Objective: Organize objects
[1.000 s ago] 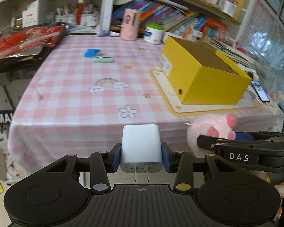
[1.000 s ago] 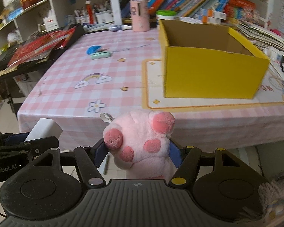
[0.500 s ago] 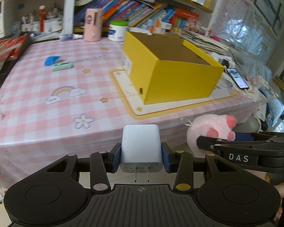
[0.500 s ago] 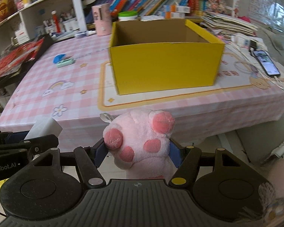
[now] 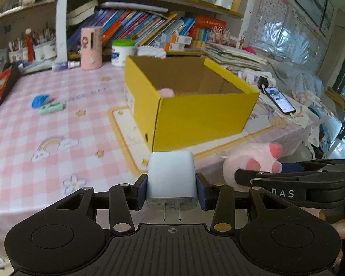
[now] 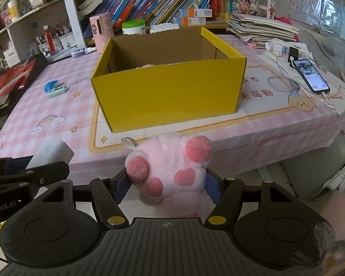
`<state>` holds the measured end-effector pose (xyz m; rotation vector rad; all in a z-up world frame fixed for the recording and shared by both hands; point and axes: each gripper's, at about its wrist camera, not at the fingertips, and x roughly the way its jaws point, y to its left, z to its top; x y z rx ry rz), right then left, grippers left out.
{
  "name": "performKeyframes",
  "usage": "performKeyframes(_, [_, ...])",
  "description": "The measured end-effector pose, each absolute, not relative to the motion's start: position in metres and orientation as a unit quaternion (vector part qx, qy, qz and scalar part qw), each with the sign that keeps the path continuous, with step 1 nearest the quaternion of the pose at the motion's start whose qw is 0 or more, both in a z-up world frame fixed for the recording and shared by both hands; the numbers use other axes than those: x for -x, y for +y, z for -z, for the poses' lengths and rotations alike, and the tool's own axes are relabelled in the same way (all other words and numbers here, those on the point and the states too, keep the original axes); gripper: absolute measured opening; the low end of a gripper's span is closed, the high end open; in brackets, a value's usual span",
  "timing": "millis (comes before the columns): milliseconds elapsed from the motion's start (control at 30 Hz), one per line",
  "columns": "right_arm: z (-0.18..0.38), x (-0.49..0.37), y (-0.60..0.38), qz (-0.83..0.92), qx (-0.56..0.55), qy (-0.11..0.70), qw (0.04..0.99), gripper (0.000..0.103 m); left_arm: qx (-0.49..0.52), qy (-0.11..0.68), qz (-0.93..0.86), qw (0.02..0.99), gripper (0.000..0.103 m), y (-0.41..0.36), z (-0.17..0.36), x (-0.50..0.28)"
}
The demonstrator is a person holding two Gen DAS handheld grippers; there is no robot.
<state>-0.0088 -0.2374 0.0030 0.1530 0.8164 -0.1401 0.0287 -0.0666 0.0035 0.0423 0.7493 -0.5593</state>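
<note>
Carrying a charger in the left gripper and a plush paw in the right gripper, jaws clenched on each, short of the yellow box on the bench; releasing early would likely drop both to the floor.

The white smooth plastic plug charger looks matt, its two metal prongs bare and thin. The pink fuzzy cloth paw plush has darker, nubby pads. The yellow cardboard box is smooth outside, raw brown and dull inside. The pink checked cloth table cover lies soft; the black phone screen shines glossy
</note>
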Motion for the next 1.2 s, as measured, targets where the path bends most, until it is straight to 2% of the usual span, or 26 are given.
performKeyframes(267, [-0.020, -0.021, -0.270, 0.069, -0.086, 0.381, 0.918, 0.064, -0.016, 0.322, 0.277, 0.905, 0.041, -0.095, -0.024, -0.054])
performKeyframes(633, [-0.072, -0.076, -0.321, 0.048, -0.069, 0.301, 0.950, 0.064, -0.014, 0.252, 0.267, 0.930, 0.041, -0.144, -0.055, -0.105])
performKeyframes(833, [-0.078, -0.118, -0.342, 0.038, -0.043, 0.280, 0.958, 0.064, -0.028, 0.277, 0.243, 0.929, 0.041, -0.168, -0.040, -0.131])
performKeyframes(1200, [-0.043, -0.180, -0.341, -0.023, -0.032, 0.323, 0.946, 0.064, -0.087, 0.327, 0.211, 0.917, 0.041, -0.195, -0.006, -0.156])
